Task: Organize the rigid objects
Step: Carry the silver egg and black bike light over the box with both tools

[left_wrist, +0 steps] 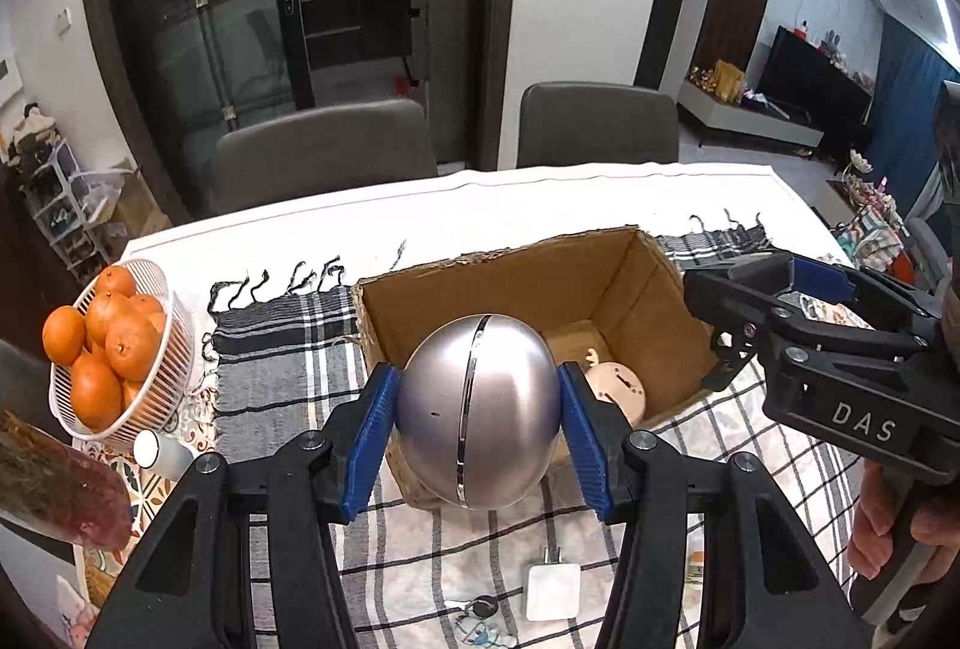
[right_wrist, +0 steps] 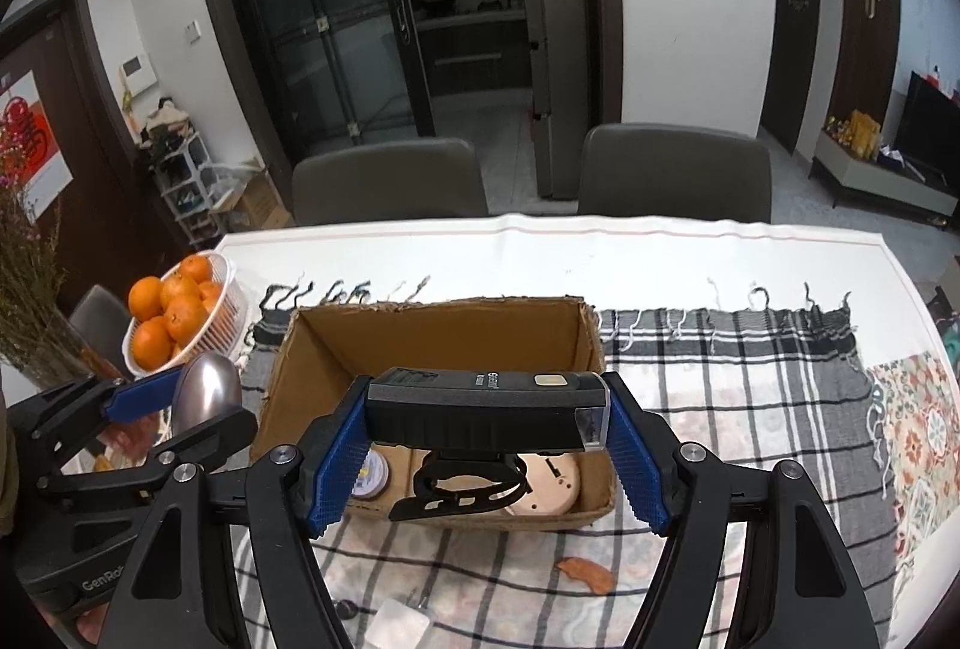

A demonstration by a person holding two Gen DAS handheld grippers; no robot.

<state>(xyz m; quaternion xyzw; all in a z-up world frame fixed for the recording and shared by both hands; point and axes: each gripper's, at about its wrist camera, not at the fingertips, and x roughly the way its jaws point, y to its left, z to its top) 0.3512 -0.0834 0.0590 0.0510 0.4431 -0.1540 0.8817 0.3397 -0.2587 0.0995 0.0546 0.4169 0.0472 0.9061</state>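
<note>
My left gripper (left_wrist: 477, 424) is shut on a silver egg-shaped object (left_wrist: 480, 409) with a chrome seam, held over the near wall of an open cardboard box (left_wrist: 636, 289). In the right wrist view the same silver object (right_wrist: 207, 394) shows at the left, beside the box (right_wrist: 432, 331). My right gripper (right_wrist: 486, 451) is shut on a black bike light (right_wrist: 480, 403) with a strap mount underneath, held above the box's near side. Inside the box lie a round wooden disc (left_wrist: 618, 391), the same disc (right_wrist: 549, 487), and a small round tin (right_wrist: 369, 478).
A white basket of oranges (left_wrist: 102, 349) stands at the left on the table. A plaid cloth (right_wrist: 720, 409) lies under the box. Near the front edge lie a white charger (left_wrist: 552, 592), a key fob (left_wrist: 480, 610) and a small white bottle (left_wrist: 159, 454). Two grey chairs (left_wrist: 324, 157) stand behind.
</note>
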